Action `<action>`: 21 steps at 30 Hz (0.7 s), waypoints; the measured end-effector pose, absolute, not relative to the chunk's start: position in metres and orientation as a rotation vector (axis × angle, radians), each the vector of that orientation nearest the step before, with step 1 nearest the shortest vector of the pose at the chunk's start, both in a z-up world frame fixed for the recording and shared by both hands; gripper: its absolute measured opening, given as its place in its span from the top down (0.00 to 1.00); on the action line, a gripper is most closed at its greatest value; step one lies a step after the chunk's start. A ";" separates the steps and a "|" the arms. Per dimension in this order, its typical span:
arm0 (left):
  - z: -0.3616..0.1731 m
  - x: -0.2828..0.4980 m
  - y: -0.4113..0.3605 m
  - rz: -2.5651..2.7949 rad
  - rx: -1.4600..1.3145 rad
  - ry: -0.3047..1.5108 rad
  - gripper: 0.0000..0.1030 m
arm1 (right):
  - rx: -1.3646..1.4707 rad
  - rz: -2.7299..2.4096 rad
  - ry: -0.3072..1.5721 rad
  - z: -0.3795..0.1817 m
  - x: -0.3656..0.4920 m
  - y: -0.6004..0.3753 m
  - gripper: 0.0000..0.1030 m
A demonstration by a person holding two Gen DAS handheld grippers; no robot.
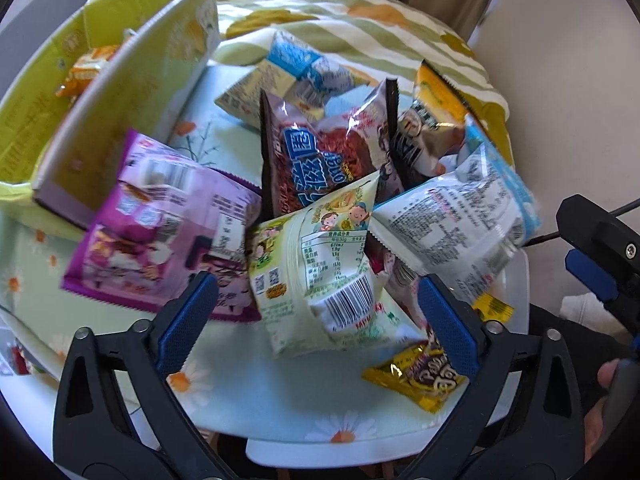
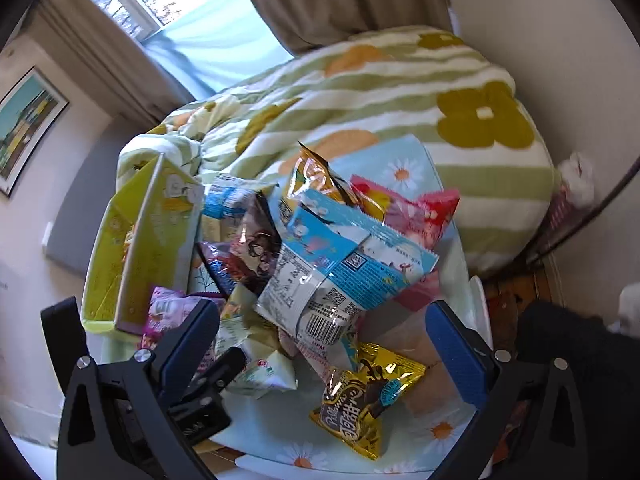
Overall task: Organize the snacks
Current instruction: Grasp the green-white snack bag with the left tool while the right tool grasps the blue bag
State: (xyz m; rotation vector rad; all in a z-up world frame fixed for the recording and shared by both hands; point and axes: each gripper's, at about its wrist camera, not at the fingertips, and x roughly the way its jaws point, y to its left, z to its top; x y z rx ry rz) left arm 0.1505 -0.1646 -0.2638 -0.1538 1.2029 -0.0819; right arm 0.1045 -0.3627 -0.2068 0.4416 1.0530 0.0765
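Blue-padded, the left gripper (image 1: 318, 316) spreads wide and grasps nothing, its pads flanking a pale green snack packet (image 1: 320, 268) in the snack pile (image 1: 360, 184) on the daisy-print table (image 1: 256, 396). At ten o'clock stands a yellow-green carton (image 1: 120, 92). Likewise released, the right gripper (image 2: 324, 344) hovers over a gold chocolate packet (image 2: 366, 396); a blue-and-white packet (image 2: 340, 268) lies at twelve o'clock.

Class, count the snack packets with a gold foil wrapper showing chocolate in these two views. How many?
1: the gold foil packet lies at the table's near edge beside the right gripper, also visible in the left view. More may be hidden under the pile.
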 end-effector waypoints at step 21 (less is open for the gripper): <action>-0.304 0.179 -0.158 -0.160 -0.208 1.310 0.46 | 0.581 0.053 1.144 -0.258 0.145 -0.352 0.00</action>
